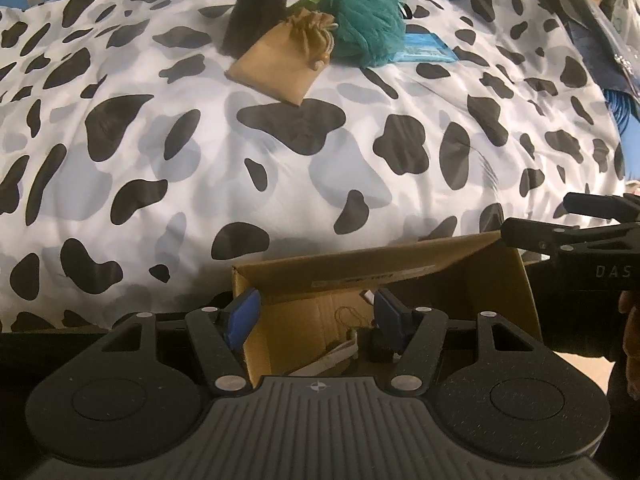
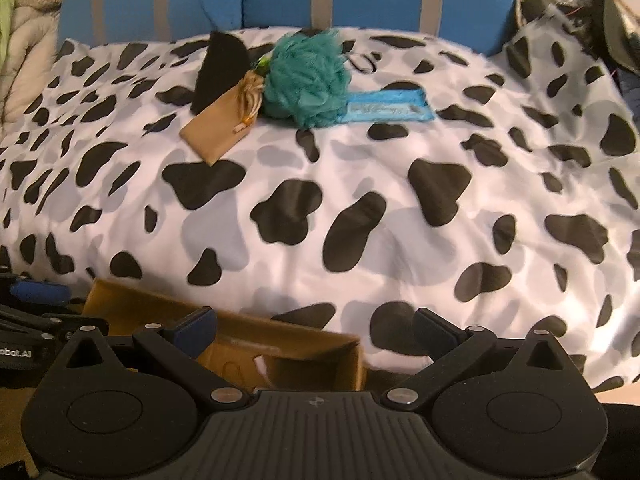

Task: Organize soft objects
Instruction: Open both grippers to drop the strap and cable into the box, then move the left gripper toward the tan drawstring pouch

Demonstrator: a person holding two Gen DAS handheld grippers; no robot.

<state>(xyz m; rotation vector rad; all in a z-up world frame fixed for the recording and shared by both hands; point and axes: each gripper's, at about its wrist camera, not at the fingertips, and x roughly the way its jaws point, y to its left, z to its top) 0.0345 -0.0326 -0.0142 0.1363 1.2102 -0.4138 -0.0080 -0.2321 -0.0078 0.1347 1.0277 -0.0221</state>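
Both grippers hang with jaws spread and nothing between the pads, over a cardboard box at the near edge of the cow-print duvet. The left gripper looks straight into the box, where the left wrist view alone shows white straps, a thin cord and a small dark item on the floor of it. The right gripper sits just beside the box's right wall. Near the duvet's far edge lie a tan drawstring pouch, a teal mesh pouf touching it, a black cloth behind, and a blue flat packet whose full length only the right wrist view shows, along with a black hair tie.
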